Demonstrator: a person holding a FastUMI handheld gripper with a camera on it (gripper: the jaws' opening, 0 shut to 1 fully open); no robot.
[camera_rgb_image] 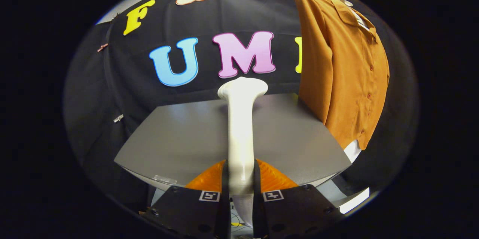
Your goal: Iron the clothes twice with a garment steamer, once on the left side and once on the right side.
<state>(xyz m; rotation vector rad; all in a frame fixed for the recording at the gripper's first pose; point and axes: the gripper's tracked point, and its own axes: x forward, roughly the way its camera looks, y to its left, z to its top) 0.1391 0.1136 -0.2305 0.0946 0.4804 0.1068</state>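
Note:
My gripper (240, 184) is shut on the handle of a white garment steamer (240, 126). The steamer rises straight ahead from between the fingers, and its wide head stands above the far edge of the table. An orange button-up shirt (346, 70) hangs on the booth's wall to the right of the steamer head, collar at the top. Its hem falls past the table's right corner. The steamer head is apart from the shirt, with a gap of table and wall between them.
A grey table (179, 138) spreads beyond the fingers under the steamer. Something white (352, 150) shows under the shirt's hem. A small clear object (164, 179) lies at the table's near edge, left of the fingers.

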